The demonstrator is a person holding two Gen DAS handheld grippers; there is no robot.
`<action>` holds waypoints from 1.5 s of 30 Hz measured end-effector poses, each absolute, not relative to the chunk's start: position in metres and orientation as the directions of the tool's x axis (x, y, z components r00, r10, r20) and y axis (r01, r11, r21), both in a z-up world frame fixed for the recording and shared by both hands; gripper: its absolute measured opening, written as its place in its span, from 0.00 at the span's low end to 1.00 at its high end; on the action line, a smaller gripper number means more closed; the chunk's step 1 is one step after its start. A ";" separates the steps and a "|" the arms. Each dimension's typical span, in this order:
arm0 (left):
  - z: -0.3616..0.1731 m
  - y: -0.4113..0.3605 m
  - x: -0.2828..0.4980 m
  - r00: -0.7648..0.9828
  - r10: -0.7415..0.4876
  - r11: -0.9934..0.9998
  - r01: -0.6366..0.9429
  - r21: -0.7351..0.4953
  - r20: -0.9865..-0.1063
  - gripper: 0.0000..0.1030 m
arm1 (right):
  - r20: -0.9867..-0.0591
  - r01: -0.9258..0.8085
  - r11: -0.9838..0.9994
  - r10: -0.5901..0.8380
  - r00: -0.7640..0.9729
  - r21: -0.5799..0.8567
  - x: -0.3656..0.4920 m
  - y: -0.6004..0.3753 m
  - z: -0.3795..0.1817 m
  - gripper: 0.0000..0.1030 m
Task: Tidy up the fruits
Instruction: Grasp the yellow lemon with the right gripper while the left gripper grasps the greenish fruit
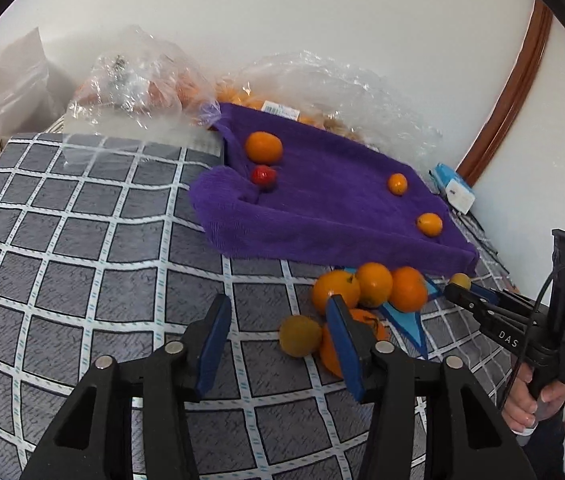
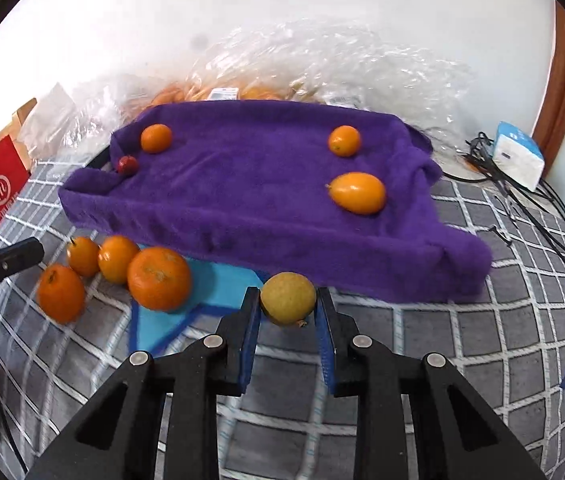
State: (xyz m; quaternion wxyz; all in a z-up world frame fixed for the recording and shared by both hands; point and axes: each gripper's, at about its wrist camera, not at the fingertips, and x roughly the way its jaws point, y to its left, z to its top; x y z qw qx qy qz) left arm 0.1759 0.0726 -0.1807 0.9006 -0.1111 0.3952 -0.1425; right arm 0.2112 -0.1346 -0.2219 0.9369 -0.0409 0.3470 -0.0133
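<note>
The right gripper [image 2: 287, 312] is clenching a yellow fruit [image 2: 288, 298] just before the purple towel [image 2: 250, 196]; light, smooth, round, best pinched mid-girth; left gripper [image 1: 278, 344] is hanging released

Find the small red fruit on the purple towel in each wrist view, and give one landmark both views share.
Left wrist view: the red fruit lies left of centre, at the towel's left edge, just below an orange.
Right wrist view: the fruit lies upper left, again at the towel's left edge, below and left of that orange.
Shared landmark: the purple towel.
</note>
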 end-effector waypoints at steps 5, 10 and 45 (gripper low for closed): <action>-0.185 0.065 0.176 0.636 -0.345 0.936 0.186 -0.298 -0.690 0.34 | -0.656 -0.008 0.998 -0.034 0.754 -0.061 0.211 -0.140 -0.228 0.26; -0.184 0.061 0.172 0.637 -0.359 0.932 0.211 -0.293 -0.682 0.22 | -0.656 0.005 0.999 -0.031 0.754 -0.042 0.211 -0.143 -0.229 0.26; -0.188 0.069 0.176 0.648 -0.197 0.978 0.071 -0.198 -0.736 0.23 | -0.663 0.051 0.998 -0.061 0.746 -0.035 0.212 -0.147 -0.231 0.26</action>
